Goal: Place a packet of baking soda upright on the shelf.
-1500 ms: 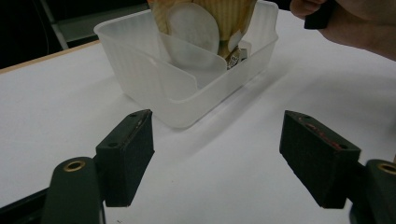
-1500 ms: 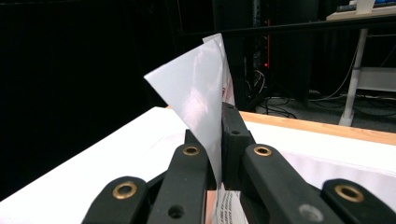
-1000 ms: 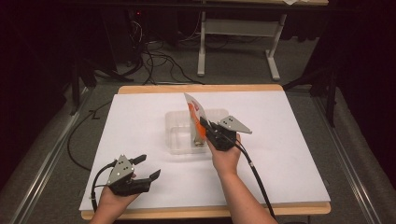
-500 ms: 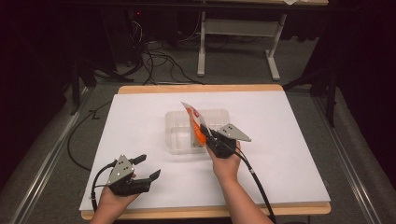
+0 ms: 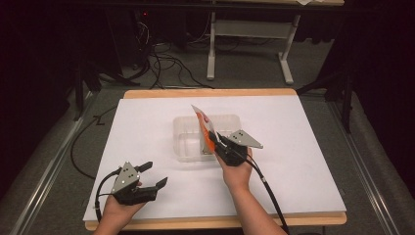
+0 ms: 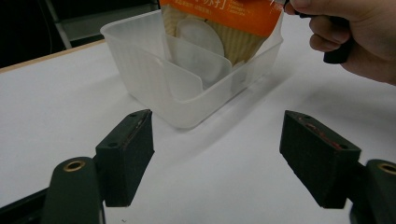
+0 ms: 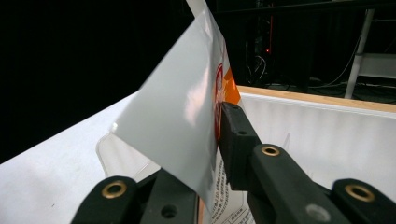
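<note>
right gripper [image 5: 214, 140]: clamped on the orange-and-white packet [image 5: 203, 128], jaws pinching its edge from both faces; in the right gripper view the white back of the film bends over the near jaw.
left gripper [image 5: 152, 176]: jaws spread wide, nothing between them, resting low near the front-left of the table [image 5: 303, 161], well apart from the container.
packet position: held upright, tilted a bit, lower end down inside the clear plastic container [image 5: 185, 147]; upper corner sticks up above the rim.
container: translucent tub w/ a curved divider [image 6: 187, 70] inside; packet sits behind that divider in the left gripper view. which compartment exactly, can't tell.
packet feel (judgement): looks light, thin glossy film, floppy where unsupported, prob slippery. contents seem flat and ridged, maybe brittle, so squeezing the middle risks cracking them.
where to hold (judgement): the flat sealed margin, as now; keeps pressure off the contents. grip near a corner lets it swing, so a slow move is safer.
container feel (judgement): light, thin-walled, could slide on the smooth white sheet if the packet drags on the wall; the free gripper could steady the rim.
right hand [image 5: 236, 172]: wrapped around the gripper handle, cable trailing back toward the table edge.
</note>
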Action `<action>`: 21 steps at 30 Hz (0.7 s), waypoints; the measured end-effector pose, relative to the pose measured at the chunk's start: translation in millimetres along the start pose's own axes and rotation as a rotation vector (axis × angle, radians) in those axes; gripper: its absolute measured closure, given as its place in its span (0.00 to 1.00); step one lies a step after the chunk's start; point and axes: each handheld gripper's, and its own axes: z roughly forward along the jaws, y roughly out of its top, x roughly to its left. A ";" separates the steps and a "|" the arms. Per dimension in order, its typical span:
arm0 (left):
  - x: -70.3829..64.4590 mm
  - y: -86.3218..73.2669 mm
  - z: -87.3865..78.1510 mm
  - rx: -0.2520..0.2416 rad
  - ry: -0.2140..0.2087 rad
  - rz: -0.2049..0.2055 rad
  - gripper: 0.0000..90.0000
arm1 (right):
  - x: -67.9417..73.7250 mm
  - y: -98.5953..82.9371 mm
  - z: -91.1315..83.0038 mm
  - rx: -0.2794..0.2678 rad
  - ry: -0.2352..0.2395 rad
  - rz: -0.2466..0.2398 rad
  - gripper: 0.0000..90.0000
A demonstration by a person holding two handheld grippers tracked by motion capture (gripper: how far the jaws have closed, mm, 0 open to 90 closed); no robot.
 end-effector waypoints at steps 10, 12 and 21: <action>2.1 0.1 -1.4 -0.005 0.008 -0.007 0.30 | -0.6 8.2 4.3 0.034 0.003 -0.016 0.66; 2.1 0.1 -1.6 -0.006 0.009 -0.007 0.30 | -0.7 9.0 4.7 0.037 0.000 -0.016 0.62; 2.6 0.2 -2.0 -0.006 0.007 -0.007 0.30 | 2.2 15.6 8.3 0.067 -0.036 -0.051 0.38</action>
